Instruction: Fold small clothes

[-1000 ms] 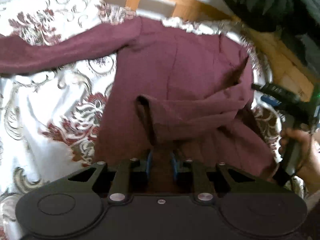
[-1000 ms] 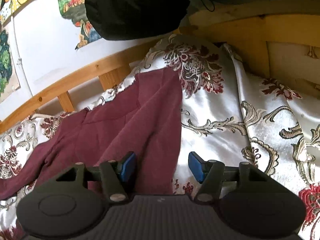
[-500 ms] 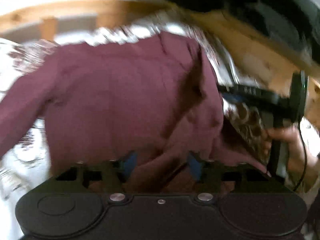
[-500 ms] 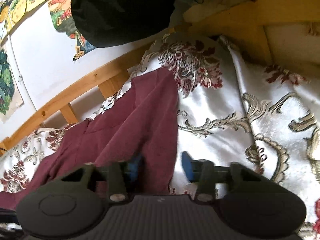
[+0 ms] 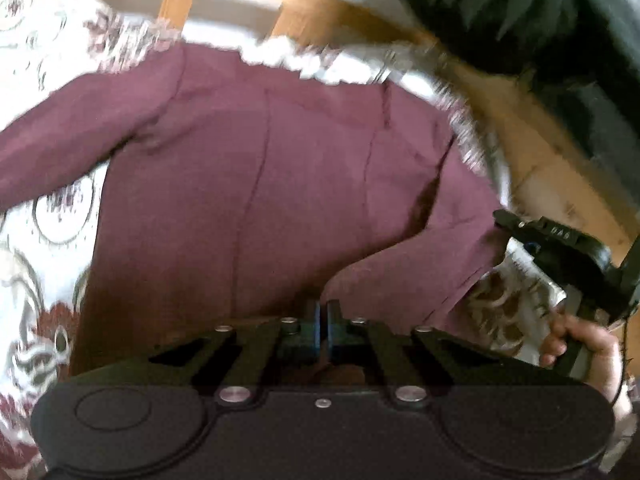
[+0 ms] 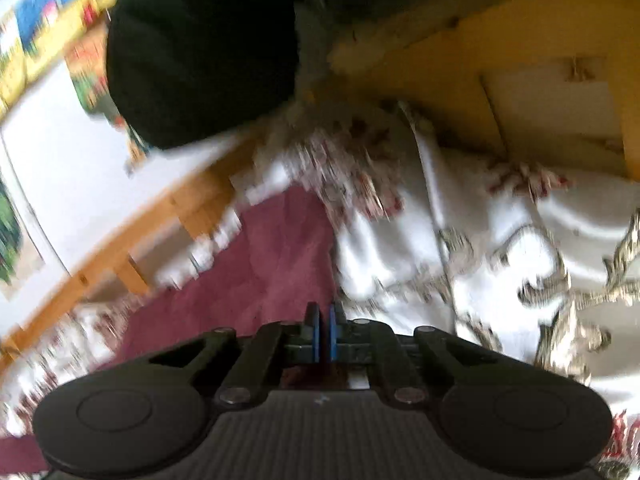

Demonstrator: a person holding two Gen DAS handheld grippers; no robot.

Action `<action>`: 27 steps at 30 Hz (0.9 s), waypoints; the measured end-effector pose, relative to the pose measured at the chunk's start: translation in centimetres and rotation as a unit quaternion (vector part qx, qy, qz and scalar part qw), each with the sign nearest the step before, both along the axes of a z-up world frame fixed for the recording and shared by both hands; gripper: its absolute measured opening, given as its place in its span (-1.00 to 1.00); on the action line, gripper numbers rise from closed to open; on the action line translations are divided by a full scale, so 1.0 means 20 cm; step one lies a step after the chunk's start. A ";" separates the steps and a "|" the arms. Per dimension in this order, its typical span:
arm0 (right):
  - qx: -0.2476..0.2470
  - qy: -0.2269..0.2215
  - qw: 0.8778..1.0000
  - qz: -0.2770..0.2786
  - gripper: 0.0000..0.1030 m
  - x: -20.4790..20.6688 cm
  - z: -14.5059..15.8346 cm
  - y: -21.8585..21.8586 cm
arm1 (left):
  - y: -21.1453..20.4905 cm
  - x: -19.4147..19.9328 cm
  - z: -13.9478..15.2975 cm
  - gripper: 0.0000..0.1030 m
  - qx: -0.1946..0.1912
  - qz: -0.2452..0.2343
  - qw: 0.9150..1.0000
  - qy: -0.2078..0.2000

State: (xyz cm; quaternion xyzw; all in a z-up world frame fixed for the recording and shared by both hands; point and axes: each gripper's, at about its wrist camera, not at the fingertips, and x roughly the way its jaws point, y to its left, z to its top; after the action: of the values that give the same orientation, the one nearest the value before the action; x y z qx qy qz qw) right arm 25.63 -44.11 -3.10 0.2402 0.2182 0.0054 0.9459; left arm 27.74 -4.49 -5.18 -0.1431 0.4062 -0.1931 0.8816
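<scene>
My left gripper (image 5: pixel 323 322): its 2 blue pads are pressed together on the near hem of the maroon sweater (image 5: pixel 256 200).
My right gripper (image 6: pixel 323 326): jaws drawn together at the sweater's right edge; I think cloth sits between the pads, though blur makes that uncertain.
My right hand (image 5: pixel 582 346): wrapped round its gripper's handle, low at the right of the left view.
Sweater: spread on the floral bedspread (image 5: pixel 44 216), 1 sleeve stretched out left, the other folded across its front.
Beyond: wooden bed frame (image 5: pixel 180 0), dark garment (image 6: pixel 200 52) hanging above.
</scene>
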 end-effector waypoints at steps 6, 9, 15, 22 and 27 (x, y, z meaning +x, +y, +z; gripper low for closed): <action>-0.031 0.023 0.999 0.009 -0.21 -0.01 -0.01 0.03 | 0.06 -0.01 -0.06 -0.08 -0.025 0.047 0.998 0.042; -0.059 0.020 0.998 0.018 0.19 -0.05 0.02 0.08 | 0.08 -0.07 -0.03 0.37 -0.006 0.041 0.999 0.021; -0.109 0.042 0.991 0.061 0.70 -0.11 0.04 0.24 | 0.14 -0.18 -0.03 0.38 0.061 0.050 0.997 0.025; -0.239 0.141 0.950 0.144 0.99 -0.25 -0.05 0.48 | 0.11 -0.34 -0.09 0.39 0.106 0.049 0.993 0.027; -0.387 0.165 0.887 0.190 0.99 -0.40 -0.13 0.64 | 0.14 -0.37 -0.04 0.40 0.091 0.056 0.994 0.024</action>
State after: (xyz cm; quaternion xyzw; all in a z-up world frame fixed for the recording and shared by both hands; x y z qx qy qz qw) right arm 17.56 -31.28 -5.80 -0.1935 0.3972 0.0605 0.8951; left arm 20.30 -1.77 -6.00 -0.0891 0.4343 -0.1022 0.8905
